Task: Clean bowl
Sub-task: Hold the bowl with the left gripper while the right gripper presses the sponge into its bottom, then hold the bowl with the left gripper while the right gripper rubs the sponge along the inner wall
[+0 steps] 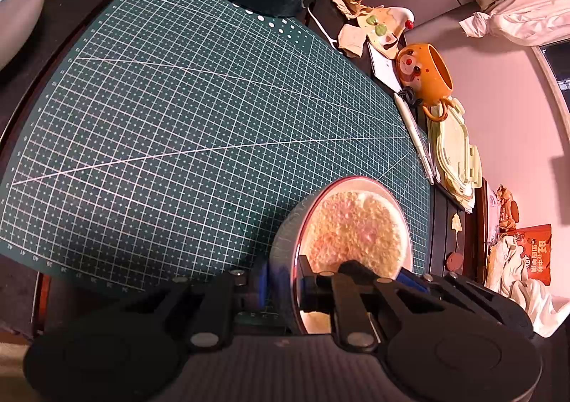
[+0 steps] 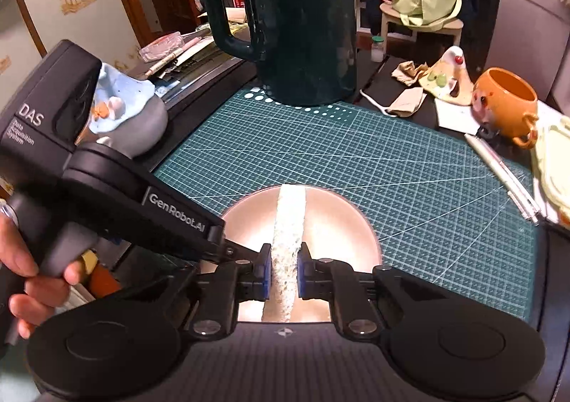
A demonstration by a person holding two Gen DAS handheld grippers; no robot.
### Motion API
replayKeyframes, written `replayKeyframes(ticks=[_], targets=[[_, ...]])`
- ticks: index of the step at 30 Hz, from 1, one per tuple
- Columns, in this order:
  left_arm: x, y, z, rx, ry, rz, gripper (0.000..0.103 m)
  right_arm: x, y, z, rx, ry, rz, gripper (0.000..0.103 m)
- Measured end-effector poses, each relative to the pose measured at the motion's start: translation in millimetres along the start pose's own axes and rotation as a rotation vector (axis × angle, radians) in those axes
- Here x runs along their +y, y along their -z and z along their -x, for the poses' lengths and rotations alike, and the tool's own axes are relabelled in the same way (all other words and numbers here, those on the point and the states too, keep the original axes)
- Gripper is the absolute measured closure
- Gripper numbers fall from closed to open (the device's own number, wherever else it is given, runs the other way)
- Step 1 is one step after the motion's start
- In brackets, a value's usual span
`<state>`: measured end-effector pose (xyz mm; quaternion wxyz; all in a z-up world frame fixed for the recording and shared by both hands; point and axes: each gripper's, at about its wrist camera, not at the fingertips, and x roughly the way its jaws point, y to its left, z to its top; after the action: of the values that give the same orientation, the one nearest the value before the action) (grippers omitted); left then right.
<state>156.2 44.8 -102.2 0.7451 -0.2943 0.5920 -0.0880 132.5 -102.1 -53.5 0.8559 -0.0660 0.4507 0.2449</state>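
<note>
The left tool [image 2: 228, 252] clamps the rim of the bowl [image 2: 331, 220], one finger inside and one outside, and a hand [image 2: 32, 281] grips its grey handle at the left edge of the right wrist view. The bowl sits on the green cutting mat [image 2: 409, 160] on the table, at the mat's near edge. The right tool [image 2: 284, 275] is closed narrow on a pale sponge [image 2: 290, 224], held upright on edge inside the bowl. Behind the bowl a dark green kettle [image 2: 302, 21] stands on the mat's far edge. Further right, off the mat, lies an orange mug [image 2: 506, 99], with white pens [image 2: 506, 177] beside it.
</note>
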Motion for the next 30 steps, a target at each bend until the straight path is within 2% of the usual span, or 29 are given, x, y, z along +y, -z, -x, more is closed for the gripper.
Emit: replayKeyframes(ticks=[4, 7, 12, 17, 18, 19, 21, 28, 30], targets=[[-1.2, 0.7, 0.2, 0.000, -0.001, -0.001, 0.089, 1.0, 0.0, -2.0, 0.002, 0.041, 0.028, 0.091], [3.3, 0.2, 0.9, 0.001, 0.001, -0.002, 0.089, 4.3, 1.9, -3.2, -0.006, 0.105, 0.068, 0.091], [5.4, 0.3, 1.3, 0.003, 0.001, -0.007, 0.089, 5.4, -2.7, 14.4, -0.064, 0.194, 0.119, 0.091], [-1.1, -0.7, 1.0, 0.004, -0.001, -0.008, 0.089, -6.1, -9.1, 36.6, -0.121, 0.172, 0.070, 0.092], [-4.7, -0.9, 0.8, 0.004, -0.002, -0.009, 0.089, -9.1, -9.9, 39.8, -0.128, 0.149, 0.052, 0.091], [-6.1, -0.8, 0.7, 0.004, -0.003, -0.009, 0.089, -16.9, -11.9, 43.8, -0.137, 0.074, -0.004, 0.091], [-9.3, -0.5, 0.5, 0.003, -0.002, -0.008, 0.089, -21.3, -11.0, 37.3, -0.114, 0.006, -0.047, 0.091], [-23.3, -1.6, -0.9, 0.006, -0.003, -0.012, 0.089, -10.4, -3.0, 2.2, -0.023, -0.024, -0.046, 0.092], [-25.0, -2.4, -1.8, 0.008, -0.003, -0.013, 0.089, -4.5, -1.8, -2.1, -0.015, 0.015, -0.007, 0.092]])
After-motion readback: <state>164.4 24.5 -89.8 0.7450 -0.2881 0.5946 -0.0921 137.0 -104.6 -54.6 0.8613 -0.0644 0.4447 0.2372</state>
